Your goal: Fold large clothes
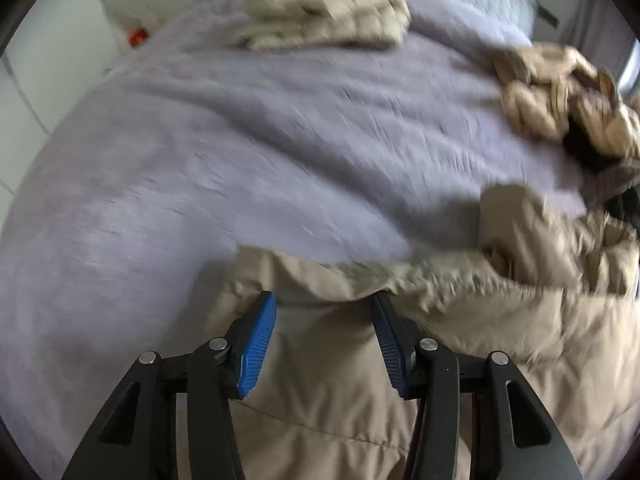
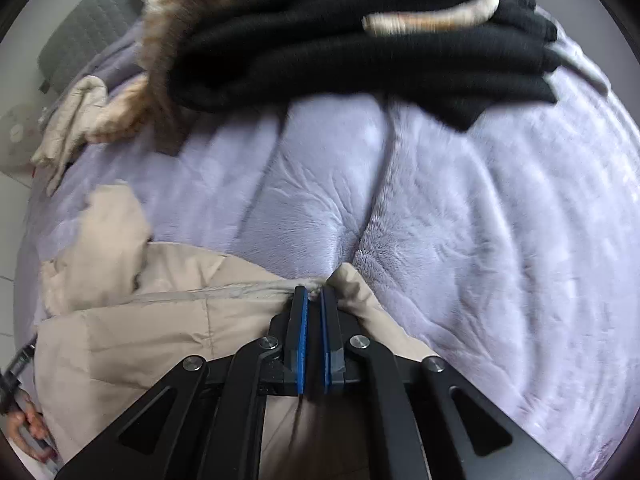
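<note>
The right hand-held gripper [image 2: 314, 294] is pinched tight on the edge of the beige padded coat [image 2: 160, 320], its blue pads closed with a ridge of fabric bunched between them. The left hand-held gripper [image 1: 324, 300] hangs over the same coat [image 1: 328, 380] with its jaws spread wide and nothing held; its view is blurred. The coat lies at the near side of the bed, on a lilac plush blanket [image 2: 460, 240]. Farther back sit a black knitted garment [image 2: 360, 48] and another pale bundle [image 1: 320, 16].

To my eye, one corner is secured and the other is not. The left should close on the hem right under it, level with the right's hold, so both lift together. Keeping the edge taut between them should stop the slippery shell from sagging and let the fold land square.
</note>
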Action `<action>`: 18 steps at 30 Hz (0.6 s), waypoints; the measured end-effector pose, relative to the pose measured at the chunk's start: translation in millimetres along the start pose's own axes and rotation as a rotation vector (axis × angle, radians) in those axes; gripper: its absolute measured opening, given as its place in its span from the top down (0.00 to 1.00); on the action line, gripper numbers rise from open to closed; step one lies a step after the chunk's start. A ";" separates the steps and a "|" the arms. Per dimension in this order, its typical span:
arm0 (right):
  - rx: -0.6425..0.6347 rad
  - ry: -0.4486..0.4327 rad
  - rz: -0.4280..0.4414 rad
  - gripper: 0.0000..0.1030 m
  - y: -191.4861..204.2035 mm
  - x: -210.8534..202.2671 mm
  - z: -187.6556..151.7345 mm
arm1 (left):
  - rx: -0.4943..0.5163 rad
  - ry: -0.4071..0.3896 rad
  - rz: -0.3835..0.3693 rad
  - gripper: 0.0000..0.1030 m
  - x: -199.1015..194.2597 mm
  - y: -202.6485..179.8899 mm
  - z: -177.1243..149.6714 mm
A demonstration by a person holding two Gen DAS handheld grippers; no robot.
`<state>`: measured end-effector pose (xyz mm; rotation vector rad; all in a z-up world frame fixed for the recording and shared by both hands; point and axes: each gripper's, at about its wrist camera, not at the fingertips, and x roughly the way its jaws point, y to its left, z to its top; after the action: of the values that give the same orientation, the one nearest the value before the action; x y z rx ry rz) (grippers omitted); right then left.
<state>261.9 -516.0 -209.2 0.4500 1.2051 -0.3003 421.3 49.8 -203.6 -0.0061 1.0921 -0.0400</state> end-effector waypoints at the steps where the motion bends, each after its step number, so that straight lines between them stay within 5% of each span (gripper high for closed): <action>1: -0.008 -0.022 0.001 0.95 0.7 -13.7 -3.5 | -0.004 -0.016 0.007 0.49 -7.2 5.9 -0.2; 5: -0.027 -0.099 -0.021 0.95 -1.9 -49.6 -26.2 | 0.002 0.025 0.057 0.49 2.0 25.9 -3.6; 11: 0.024 -0.013 -0.026 0.96 -18.6 -16.1 -34.2 | -0.081 0.104 0.048 0.48 42.1 33.0 -7.5; 18: 0.034 -0.052 0.000 0.91 -14.7 -46.9 -32.7 | -0.034 0.071 0.078 0.48 2.4 30.4 -10.7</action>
<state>212.5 -513.7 -177.0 0.4693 1.1507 -0.3310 413.9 80.2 -211.4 0.0078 1.1635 0.0485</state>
